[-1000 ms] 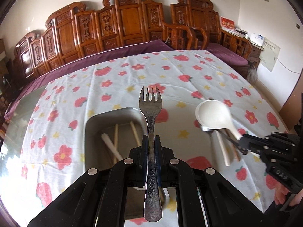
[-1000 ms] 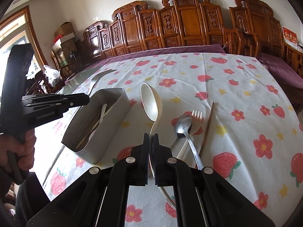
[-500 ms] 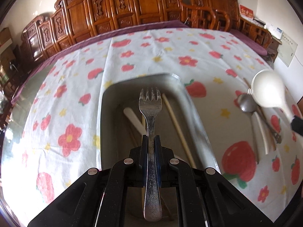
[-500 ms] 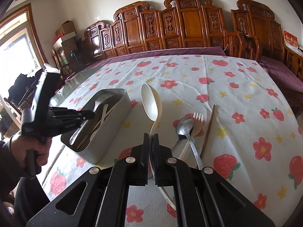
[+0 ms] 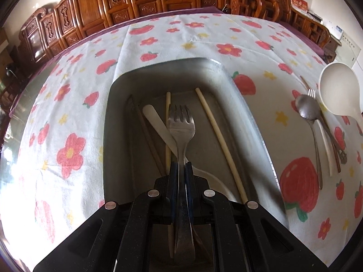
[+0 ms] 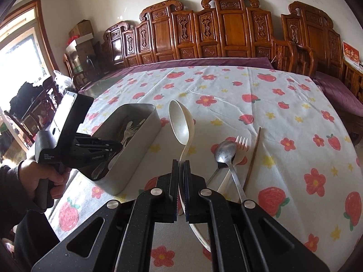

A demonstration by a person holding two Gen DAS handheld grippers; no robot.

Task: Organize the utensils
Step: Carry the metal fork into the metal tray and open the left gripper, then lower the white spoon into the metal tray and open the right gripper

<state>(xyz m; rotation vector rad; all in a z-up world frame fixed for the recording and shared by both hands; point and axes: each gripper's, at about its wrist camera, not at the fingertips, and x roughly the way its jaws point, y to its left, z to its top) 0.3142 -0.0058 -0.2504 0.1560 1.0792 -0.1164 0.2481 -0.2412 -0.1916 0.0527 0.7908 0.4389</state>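
Observation:
My left gripper (image 5: 180, 165) is shut on the neck of a metal fork (image 5: 181, 122), which points tines-first down into the metal bin (image 5: 247, 113). Pale chopsticks (image 5: 217, 133) and a white utensil handle (image 5: 156, 122) lie on the bin's floor. From the right wrist view, the left gripper (image 6: 118, 146) reaches over the bin (image 6: 138, 149). My right gripper (image 6: 180, 165) is shut on the curved handle of a white spoon (image 6: 181, 122) held above the cloth; the same white spoon (image 5: 338, 90) shows at the right edge of the left wrist view.
A metal spoon (image 6: 223, 151), a white plastic fork (image 6: 241, 141) and a brown chopstick (image 6: 253, 156) lie together on the flowered tablecloth (image 6: 283, 113), right of the bin. Carved wooden chairs (image 6: 226, 29) line the table's far side. A person's hand (image 6: 34, 176) grips the left tool.
The left gripper has come down with the fork from above the bin's near end to inside its mouth. The right gripper and white spoon have stayed where they were.

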